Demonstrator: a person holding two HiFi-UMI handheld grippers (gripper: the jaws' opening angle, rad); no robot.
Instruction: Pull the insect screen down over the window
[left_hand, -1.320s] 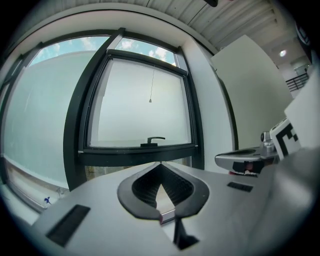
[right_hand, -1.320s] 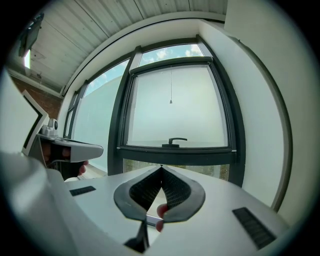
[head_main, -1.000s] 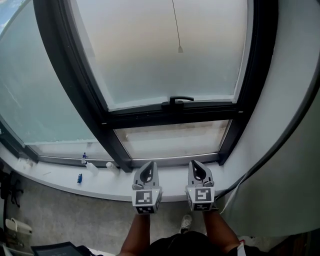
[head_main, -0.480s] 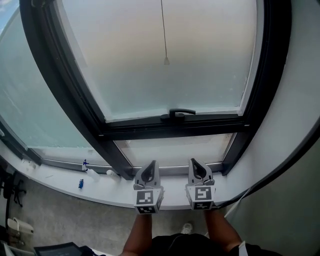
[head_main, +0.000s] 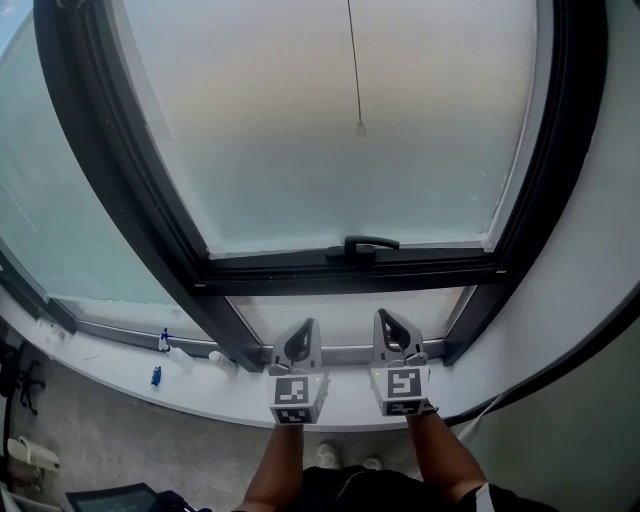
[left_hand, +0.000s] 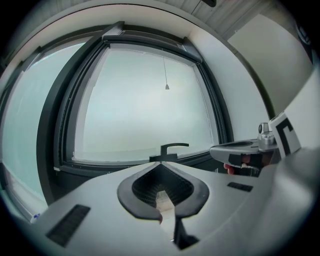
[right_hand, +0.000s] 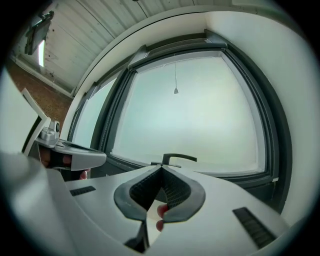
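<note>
2 grippers: L gripper & R gripper are hovering side by side over the sill, both aiming at the window, jaws clenched, nothing btwn them. 1 cord is hanging mid-pane, long axis vertical, bob end pointing down, above 1 handle. Screen itself: can't make out.

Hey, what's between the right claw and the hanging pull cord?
The black window handle, then bare pane up to the cord; the head view shows it.

Pale-grey left tool and right tool, black ribbed linings, marker cubes behind (black squares on white).
</note>
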